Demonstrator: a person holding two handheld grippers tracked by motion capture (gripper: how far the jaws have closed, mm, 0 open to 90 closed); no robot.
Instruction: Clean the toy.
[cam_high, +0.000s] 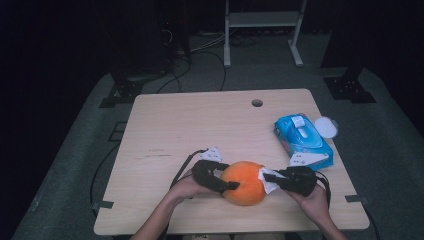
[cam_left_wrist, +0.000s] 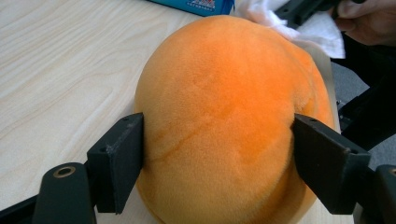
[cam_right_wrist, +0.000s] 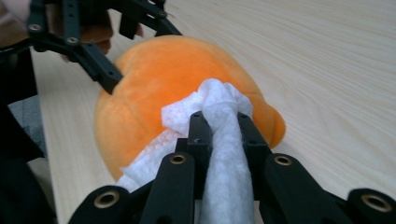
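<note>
A round orange plush toy (cam_high: 243, 186) (cam_left_wrist: 224, 93) (cam_right_wrist: 159, 74) lies on the wooden table (cam_high: 175, 125) near the front edge. My left gripper (cam_high: 231, 182) (cam_left_wrist: 217, 158) comes from the toy's left, shut on it, with a black pad pressed into the fur on either side. My right gripper (cam_high: 272, 177) (cam_right_wrist: 219, 119) comes from the right, shut on a crumpled white wipe (cam_high: 267, 181) (cam_right_wrist: 210, 100). The wipe's bunched end rests against the toy's right side. A person's hand holds each gripper.
A blue pack of wet wipes (cam_high: 302, 140) lies at the table's right edge, just behind my right gripper, with a white round lid (cam_high: 326, 126) beside it. A cable hole (cam_high: 257, 103) sits near the table's far edge. Bare wood stretches across the left and middle.
</note>
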